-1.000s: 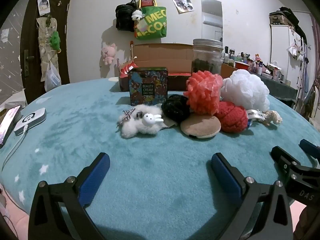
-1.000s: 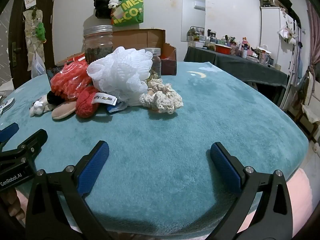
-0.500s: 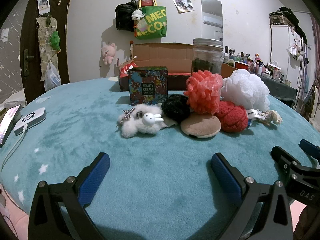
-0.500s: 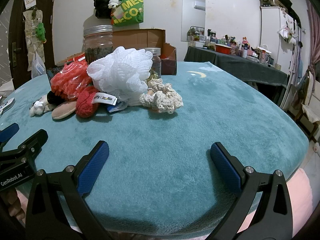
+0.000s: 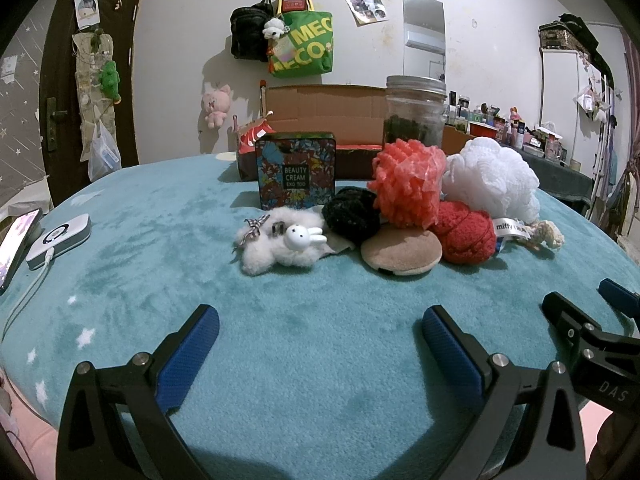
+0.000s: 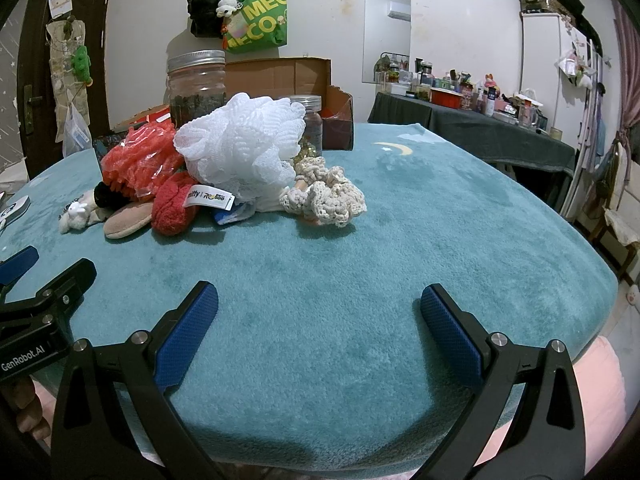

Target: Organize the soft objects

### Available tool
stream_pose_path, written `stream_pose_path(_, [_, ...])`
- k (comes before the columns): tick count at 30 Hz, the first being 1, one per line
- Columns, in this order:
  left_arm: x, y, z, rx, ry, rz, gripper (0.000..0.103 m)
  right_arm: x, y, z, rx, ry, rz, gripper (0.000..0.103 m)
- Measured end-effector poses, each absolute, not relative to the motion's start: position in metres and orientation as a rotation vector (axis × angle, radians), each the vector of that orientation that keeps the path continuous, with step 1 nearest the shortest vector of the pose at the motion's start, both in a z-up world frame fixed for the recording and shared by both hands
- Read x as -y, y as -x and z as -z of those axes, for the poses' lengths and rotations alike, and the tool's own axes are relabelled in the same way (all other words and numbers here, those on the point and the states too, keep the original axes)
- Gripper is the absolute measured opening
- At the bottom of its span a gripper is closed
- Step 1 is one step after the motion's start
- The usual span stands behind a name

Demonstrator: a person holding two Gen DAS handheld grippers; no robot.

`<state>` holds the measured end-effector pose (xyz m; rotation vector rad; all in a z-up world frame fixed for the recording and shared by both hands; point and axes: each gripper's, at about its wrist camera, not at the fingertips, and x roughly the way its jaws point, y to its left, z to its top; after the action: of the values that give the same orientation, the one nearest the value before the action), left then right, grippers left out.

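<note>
Left wrist view: the left gripper (image 5: 319,340) hovers low over a teal blanket (image 5: 160,240), its blue-padded fingers spread wide with nothing between them. Straight ahead at 12 o'clock lies a pile of soft things. A white bunny plush (image 5: 280,242) sits at the pile's 9 o'clock end, touching a black pom (image 5: 352,216). A tan pad (image 5: 402,249) lies at the front, leaning against a red ball (image 5: 466,236). A coral pouf (image 5: 408,184) and a white pouf (image 5: 490,178) rest on top, side by side. A floral tin (image 5: 297,170) stands upright just behind the plush, and a glass jar (image 5: 415,112) rises behind the coral pouf, in front of a cardboard box (image 5: 324,108). A phone (image 5: 16,248) and a white charger (image 5: 58,236) lie at 9 o'clock, well apart from the pile. The right gripper's tips show at 3 o'clock.

Right wrist view: the right gripper (image 6: 319,320) is likewise held wide open and empty over bare blanket. The pile sits at 11 o'clock, with a cream crochet piece (image 6: 324,196) at its near right edge, touching the white pouf. The left gripper shows at 9 o'clock, clear of the pile.
</note>
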<state>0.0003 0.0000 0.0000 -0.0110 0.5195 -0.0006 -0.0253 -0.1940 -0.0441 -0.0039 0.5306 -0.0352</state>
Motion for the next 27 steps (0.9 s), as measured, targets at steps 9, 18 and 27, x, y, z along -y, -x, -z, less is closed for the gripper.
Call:
stream_pose_path(9, [0.0001,-0.0003,0.0001,-0.521,0.012,0.000,0.103,0.1940,0.0261,0.0450,-0.533,0.004,0.034,0.103])
stream_pose_path(18, [0.0006,-0.0004,0.0000,-0.527,0.012,0.002,0.103,0.1952,0.0277,0.0474,-0.536,0.000,0.034,0.103])
stream_pose_path(27, [0.0015,-0.0006,0.0070,-0.543,0.009,0.006,0.103,0.1959,0.0260,0.0457,-0.553,-0.003,0.023,0.103])
